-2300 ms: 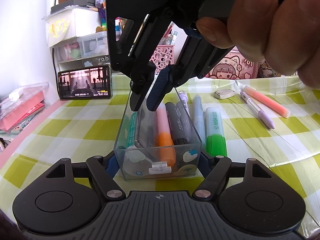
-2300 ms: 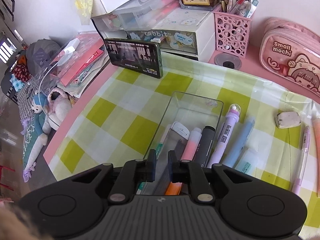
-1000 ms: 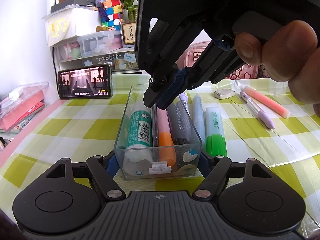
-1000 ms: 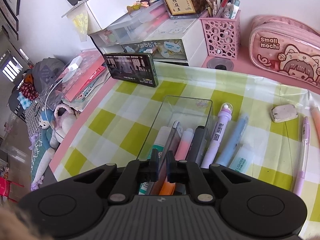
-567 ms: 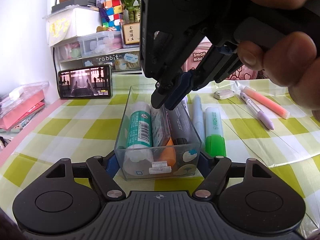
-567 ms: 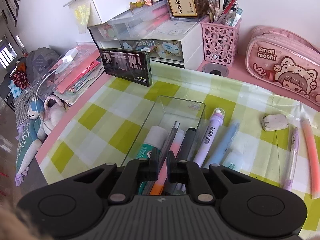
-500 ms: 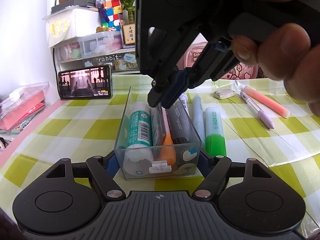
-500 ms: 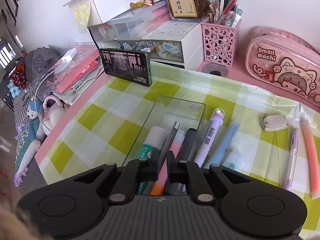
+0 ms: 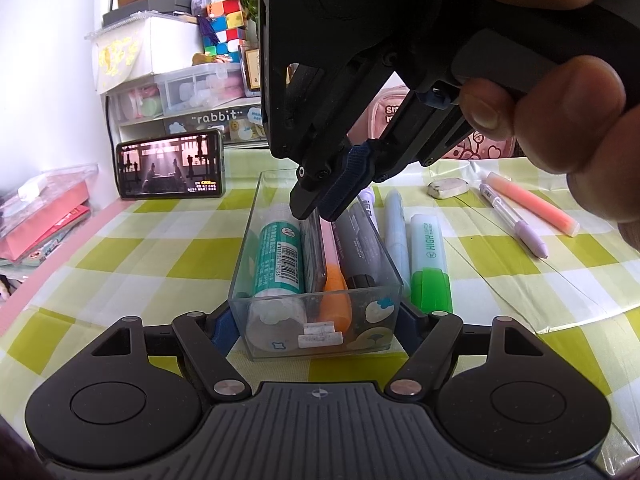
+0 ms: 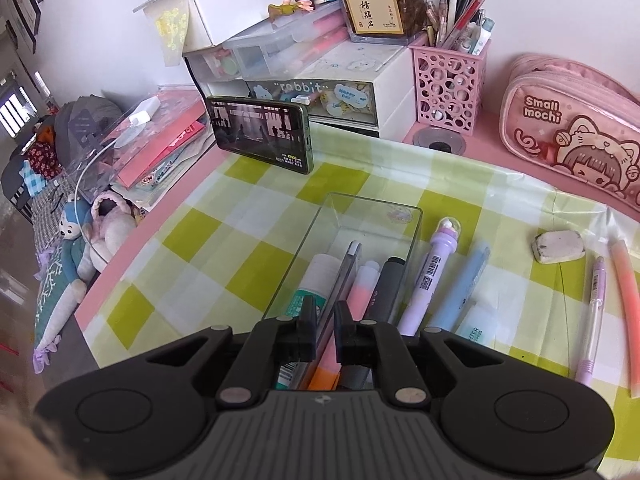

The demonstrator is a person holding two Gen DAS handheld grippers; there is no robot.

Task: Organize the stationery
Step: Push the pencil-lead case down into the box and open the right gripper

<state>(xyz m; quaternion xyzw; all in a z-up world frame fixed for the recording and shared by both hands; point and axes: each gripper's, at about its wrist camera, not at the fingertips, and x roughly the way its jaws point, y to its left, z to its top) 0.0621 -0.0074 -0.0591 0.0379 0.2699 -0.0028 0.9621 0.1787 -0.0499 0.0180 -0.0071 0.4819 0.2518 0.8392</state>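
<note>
Since the earliest frames, a teal-labelled glue stick (image 9: 280, 258) and a thin grey flat case (image 9: 312, 252) standing on edge have appeared inside the clear plastic box (image 9: 316, 300), next to the pink-and-orange highlighter (image 9: 334, 280) and the grey marker (image 9: 360, 252). The right claw (image 10: 325, 334) has risen a little out of the box over the last second; its fingers are now a narrow slot apart around the top edge of the flat case, and whether they still pinch it cannot be told.

The box is a rigid, transparent rectangle with cartoon stickers on its near wall. The left claw (image 9: 316, 326) is spread wide, its fingers against the box's two long sides at the near end, holding it on the glossy green-and-white checked cloth (image 9: 132, 256) of the worktop.

Just right of the box lie a purple pen (image 10: 432, 276), a pale blue pen (image 10: 460, 288) and a mint-green highlighter (image 9: 430, 264). Farther right are a smudged white eraser (image 10: 558, 246), a lilac pen (image 10: 594, 312) and a coral highlighter (image 10: 628, 308).
</note>
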